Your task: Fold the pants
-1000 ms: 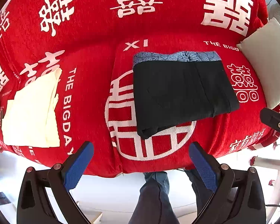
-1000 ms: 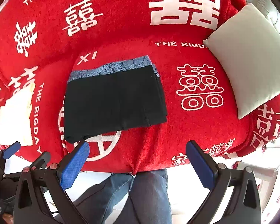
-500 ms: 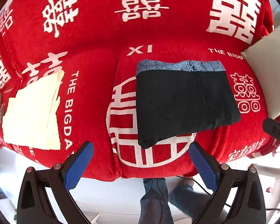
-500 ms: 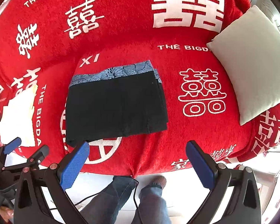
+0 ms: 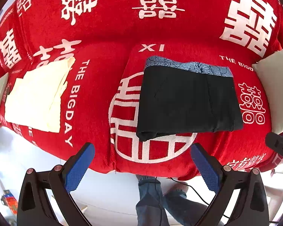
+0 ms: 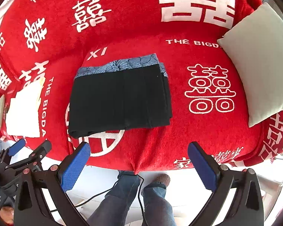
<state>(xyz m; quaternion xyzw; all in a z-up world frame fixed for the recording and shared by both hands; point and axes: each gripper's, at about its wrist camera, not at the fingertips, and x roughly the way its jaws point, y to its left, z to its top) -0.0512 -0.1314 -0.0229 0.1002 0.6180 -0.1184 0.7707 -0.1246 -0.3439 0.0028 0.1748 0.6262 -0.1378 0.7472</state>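
Black pants [image 5: 188, 99] with a blue patterned waistband lie folded into a flat rectangle on the red sofa seat [image 5: 96, 98]. They also show in the right wrist view [image 6: 118, 98]. My left gripper [image 5: 143, 162] is open and empty, held off the sofa's front edge below the pants. My right gripper [image 6: 139, 162] is open and empty too, in front of the sofa, below and right of the pants. The left gripper shows at the lower left of the right wrist view [image 6: 28, 150].
A folded cream garment [image 5: 37, 98] lies on the seat's left part. A pale cushion [image 6: 262, 66] leans at the right end of the sofa. The person's legs [image 6: 141, 197] and a cable stand on the white floor below the front edge.
Both grippers have drawn back and up from the sofa, so the pants sit a little lower and farther in view. The person's legs have stepped back. The pants have not moved.
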